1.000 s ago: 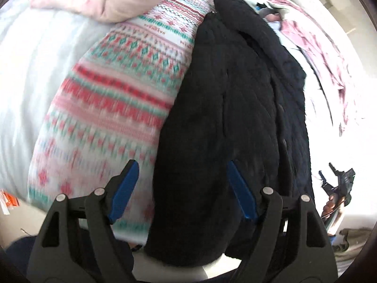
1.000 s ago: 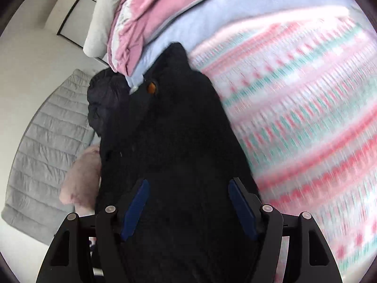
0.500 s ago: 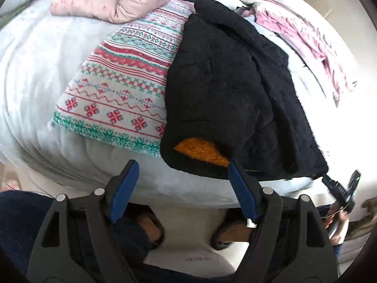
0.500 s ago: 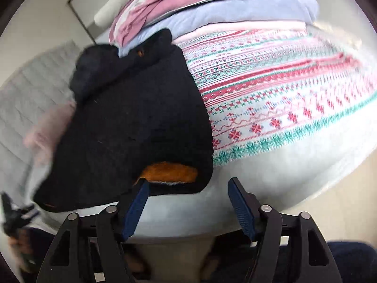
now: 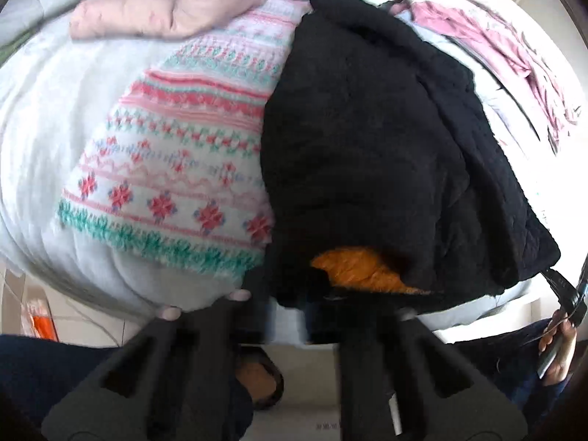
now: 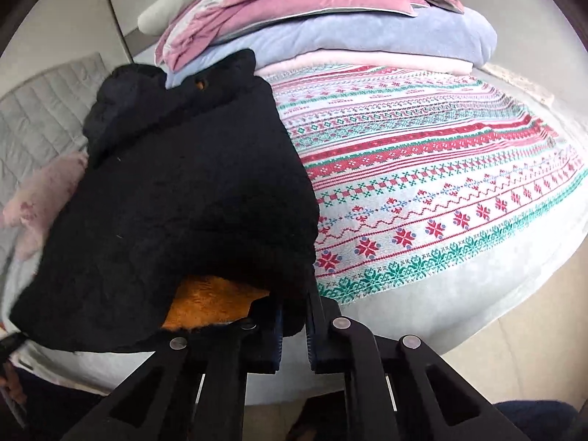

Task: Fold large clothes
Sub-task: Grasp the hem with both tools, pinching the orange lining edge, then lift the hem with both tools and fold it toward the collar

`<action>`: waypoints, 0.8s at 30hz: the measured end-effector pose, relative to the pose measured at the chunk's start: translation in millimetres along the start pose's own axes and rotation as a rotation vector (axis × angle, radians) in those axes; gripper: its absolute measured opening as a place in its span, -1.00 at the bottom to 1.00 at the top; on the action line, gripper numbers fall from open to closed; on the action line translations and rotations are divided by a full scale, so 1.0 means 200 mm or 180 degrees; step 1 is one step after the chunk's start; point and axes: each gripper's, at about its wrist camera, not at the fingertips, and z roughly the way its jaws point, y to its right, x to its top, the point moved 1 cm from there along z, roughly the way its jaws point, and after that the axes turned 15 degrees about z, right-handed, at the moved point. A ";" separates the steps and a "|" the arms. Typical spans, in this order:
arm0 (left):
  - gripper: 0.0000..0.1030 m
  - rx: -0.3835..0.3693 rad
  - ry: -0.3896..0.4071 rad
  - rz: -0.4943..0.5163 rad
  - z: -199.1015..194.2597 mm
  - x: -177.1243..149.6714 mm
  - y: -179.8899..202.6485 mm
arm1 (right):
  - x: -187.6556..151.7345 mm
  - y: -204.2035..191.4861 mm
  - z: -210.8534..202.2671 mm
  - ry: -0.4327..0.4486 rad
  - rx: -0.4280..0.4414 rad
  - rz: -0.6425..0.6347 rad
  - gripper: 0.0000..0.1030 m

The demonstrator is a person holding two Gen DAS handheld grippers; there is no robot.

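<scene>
- The black fleece jacket (image 6: 191, 198) lies on the near part of the bed (image 6: 496, 316), on the left half of a patterned knit blanket (image 6: 422, 183). Its hem hangs a little over the near edge of the bed, just in front of me.
- At the hem an orange furry lining (image 6: 213, 301) shows from inside, so the jacket has two layers there.
- My right claw (image 6: 294, 325) is closed on the near right corner of the hem; the black cloth is pinched between its jaws.
- My left claw (image 5: 286, 316) is blurred in its own view. Its jaws stand together at the near hem of the jacket (image 5: 360, 147), left of the orange lining (image 5: 360, 268). I judge it has the edge of the cloth, but I cannot see this sharply.
- I think this jacket is soft and thick, rather heavy for a garment, and not slippery. It will sag between my two claws and it will not keep a sharp crease.
- The good place to take it is the hem corners, with both layers together, because the lining can slide away from the outer cloth.
- Far on the bed folded pink and lilac bedding (image 6: 330, 29) is stacked, well apart from the jacket's hem.
</scene>
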 end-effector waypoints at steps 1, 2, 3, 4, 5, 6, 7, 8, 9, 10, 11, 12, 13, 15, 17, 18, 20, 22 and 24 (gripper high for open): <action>-0.83 0.0062 0.0074 -0.0004 -0.03 0.01 0.00 | 0.01 0.00 -0.04 0.0125 0.0015 0.0013 -0.87; -0.84 0.0136 0.0203 0.0031 -0.09 0.01 0.02 | 0.03 0.02 -0.12 0.0315 0.0008 0.0055 -0.88; -0.85 0.0206 0.0312 0.0074 -0.14 0.02 0.03 | 0.04 0.03 -0.20 0.0506 -0.0001 0.0068 -0.89; -0.85 0.0234 0.0415 0.0093 -0.21 0.02 0.04 | 0.05 0.04 -0.26 0.0586 0.0039 0.0079 -0.90; -0.85 0.0173 0.0478 0.0070 -0.29 0.01 0.06 | 0.07 0.05 -0.34 0.0642 0.0125 0.0091 -0.90; -0.85 0.0108 0.0529 0.0059 -0.35 0.01 0.08 | 0.07 0.04 -0.41 0.0724 0.0133 0.0027 -0.90; -0.85 0.0039 0.0595 0.0063 -0.44 0.00 0.11 | 0.07 0.03 -0.47 0.0810 0.0116 -0.0034 -0.90; -0.85 0.0002 0.0636 0.0074 -0.50 -0.01 0.14 | 0.07 0.02 -0.54 0.0916 0.0079 -0.0080 -0.90; -0.85 0.0013 0.0697 0.0113 -0.58 -0.03 0.17 | 0.07 0.00 -0.61 0.1035 0.0027 -0.0128 -0.90; -0.85 0.0059 0.0773 0.0158 -0.65 -0.05 0.21 | 0.06 0.00 -0.66 0.1110 0.0008 -0.0147 -0.90; -0.85 0.0116 0.0877 0.0213 -0.74 -0.08 0.24 | 0.05 0.02 -0.72 0.1149 0.0036 -0.0113 -0.90; -0.85 0.0141 0.0932 0.0226 -0.79 -0.10 0.26 | 0.04 0.04 -0.76 0.1150 0.0072 -0.0102 -0.90; -0.85 0.0167 0.0959 0.0244 -0.81 -0.12 0.28 | 0.02 0.04 -0.77 0.1124 0.0081 -0.0120 -0.90; -0.85 0.0288 0.0840 0.0344 -0.76 -0.15 0.28 | -0.02 0.06 -0.70 0.0888 0.0042 -0.0168 -0.89; -0.85 0.0301 0.0526 0.0303 -0.61 -0.19 0.26 | -0.07 0.10 -0.60 0.0634 0.0050 -0.0118 -0.89; -0.85 0.0220 0.0409 0.0260 -0.56 -0.20 0.24 | -0.09 0.13 -0.57 0.0513 0.0146 -0.0034 -0.89; -0.85 0.0205 0.0348 0.0230 -0.52 -0.23 0.22 | -0.11 0.17 -0.58 0.0517 0.0239 0.0058 -0.89; -0.85 0.0267 0.0475 0.0269 -0.58 -0.24 0.23 | -0.12 0.18 -0.65 0.0628 0.0363 0.0081 -0.89; -0.85 0.0249 0.0596 0.0283 -0.65 -0.24 0.24 | -0.11 0.17 -0.73 0.0717 0.0513 0.0061 -0.89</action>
